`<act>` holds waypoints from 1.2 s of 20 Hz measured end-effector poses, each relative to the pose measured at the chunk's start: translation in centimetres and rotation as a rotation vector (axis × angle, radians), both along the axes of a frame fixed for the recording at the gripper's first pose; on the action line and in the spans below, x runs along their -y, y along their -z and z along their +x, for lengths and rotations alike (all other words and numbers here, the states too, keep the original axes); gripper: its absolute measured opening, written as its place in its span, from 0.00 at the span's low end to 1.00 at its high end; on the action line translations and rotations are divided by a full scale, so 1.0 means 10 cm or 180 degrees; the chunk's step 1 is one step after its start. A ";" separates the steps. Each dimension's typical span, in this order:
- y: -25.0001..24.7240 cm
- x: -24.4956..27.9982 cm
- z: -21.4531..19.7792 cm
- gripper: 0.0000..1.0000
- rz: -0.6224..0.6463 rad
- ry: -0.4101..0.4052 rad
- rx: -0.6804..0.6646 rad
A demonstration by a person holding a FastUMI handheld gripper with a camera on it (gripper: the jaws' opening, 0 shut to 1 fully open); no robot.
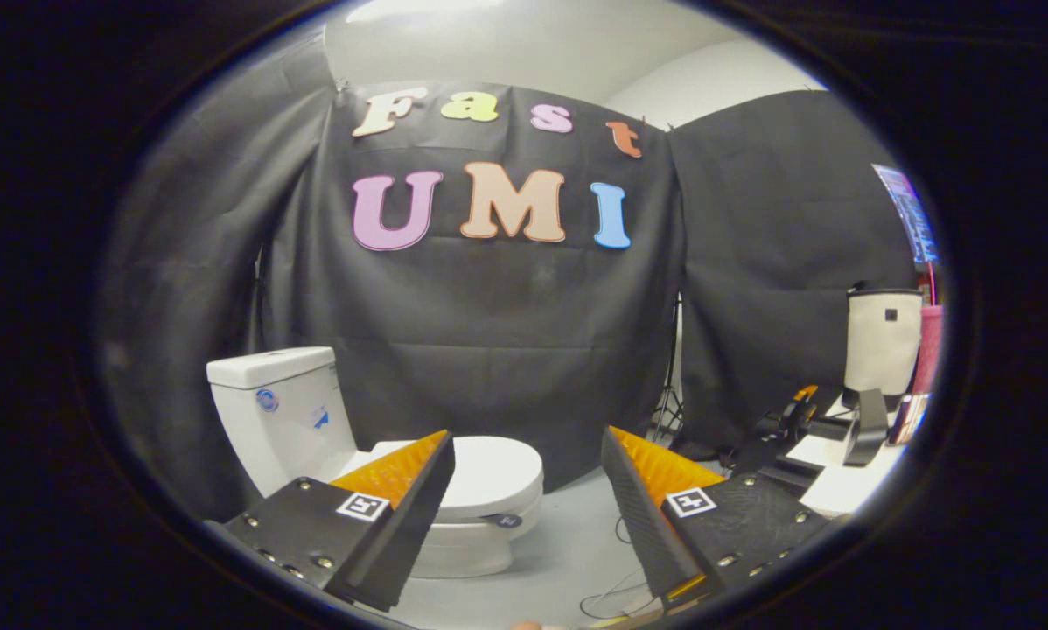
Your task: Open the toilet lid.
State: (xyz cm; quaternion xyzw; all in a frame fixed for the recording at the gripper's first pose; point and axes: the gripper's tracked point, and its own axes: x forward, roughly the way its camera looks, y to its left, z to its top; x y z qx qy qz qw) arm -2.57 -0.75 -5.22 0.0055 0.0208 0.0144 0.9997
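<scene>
The gripper (pixel 528 477) hangs in mid-air with its two fingers (pixel 406 494) spread wide and holding nothing, low in the frame. Beyond the left finger, at lower left of centre, stands a white toilet (pixel 454 534), its lid (pixel 493 472) lying flat and closed over the bowl; the near finger covers part of the lid's left side. The tank (pixel 270 394) rises behind it, further to the left, so the toilet's long axis runs from the tank at left toward the rounded front rim at right of the bowl, angled across the view rather than straight along the fingers. The lid sits ahead of and below the fingers, well apart from them, closer to the left finger than to the right one. The front edge of the lid, the likely place to lift, faces toward the middle of the frame. On pale floor (pixel 576 542) between the fingers trail thin cables (pixel 616 604). At right, a cluttered surface (pixel 839 490) carries a pale bag (pixel 883 346) and dark tools.
</scene>
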 end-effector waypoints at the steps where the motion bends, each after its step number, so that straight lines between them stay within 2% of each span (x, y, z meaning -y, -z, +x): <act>1: 0.05 0.00 0.00 0.99 0.0004 0.0001 -0.0020; 18: 0.21 0.07 0.04 0.99 0.0073 0.0017 -0.0099; 24: 0.41 0.17 0.24 0.99 0.0245 0.0121 -0.0253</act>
